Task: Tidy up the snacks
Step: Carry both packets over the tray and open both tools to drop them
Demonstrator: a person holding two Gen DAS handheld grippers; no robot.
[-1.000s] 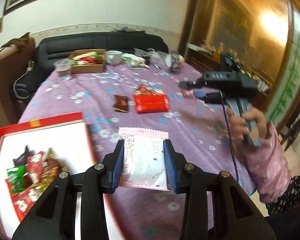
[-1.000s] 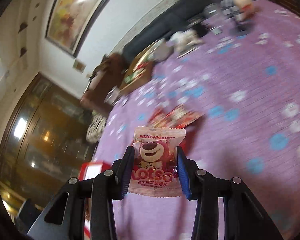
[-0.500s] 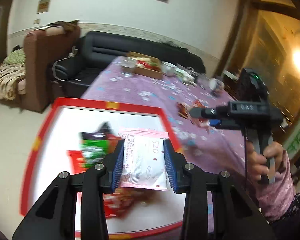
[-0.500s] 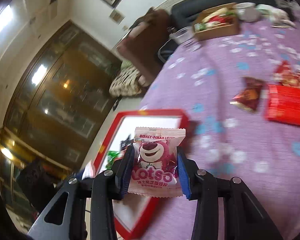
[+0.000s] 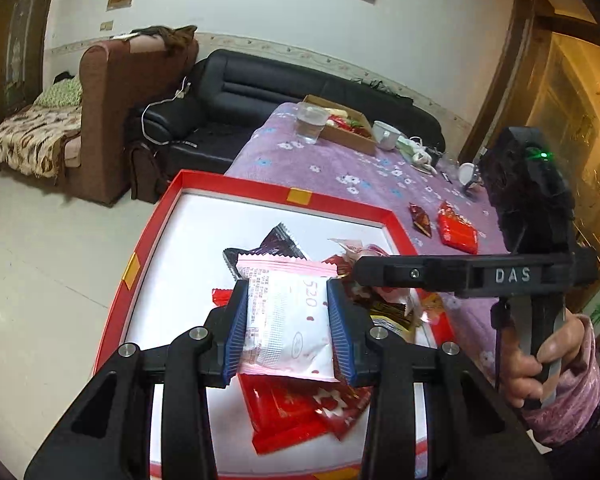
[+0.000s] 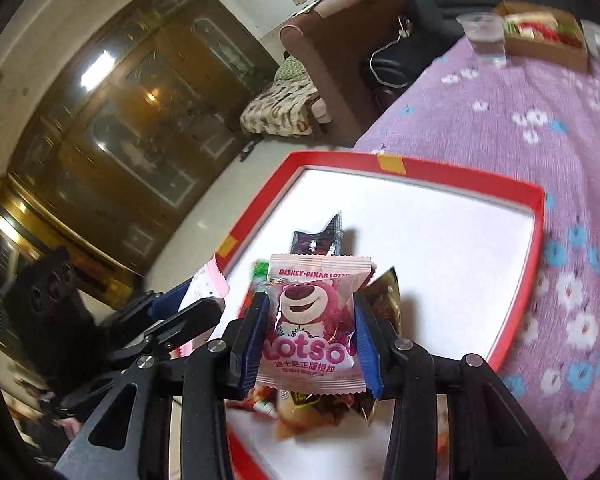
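Observation:
My left gripper [image 5: 288, 328] is shut on a pink and white snack packet [image 5: 290, 320], held over the red-rimmed white box [image 5: 244, 192] above a pile of snacks [image 5: 296, 404]. My right gripper [image 6: 312, 332] is shut on a pink Lotso packet [image 6: 314, 320], also over the box [image 6: 452, 172] and its pile [image 6: 376, 296]. The right gripper's body [image 5: 460, 274] reaches in from the right in the left wrist view. The left gripper [image 6: 168, 320] shows at lower left in the right wrist view.
On the purple flowered tablecloth [image 5: 340, 164] lie a red packet [image 5: 458, 234] and a small dark red packet [image 5: 420, 220]. Farther back stand a plastic cup [image 5: 311, 122], a cardboard box of snacks [image 5: 350, 126] and a bowl [image 5: 385, 135]. A black sofa [image 5: 260, 92] is behind.
Both grippers have moved from over the tablecloth to over the red box, each still holding its packet. They now hang close above the snack pile.

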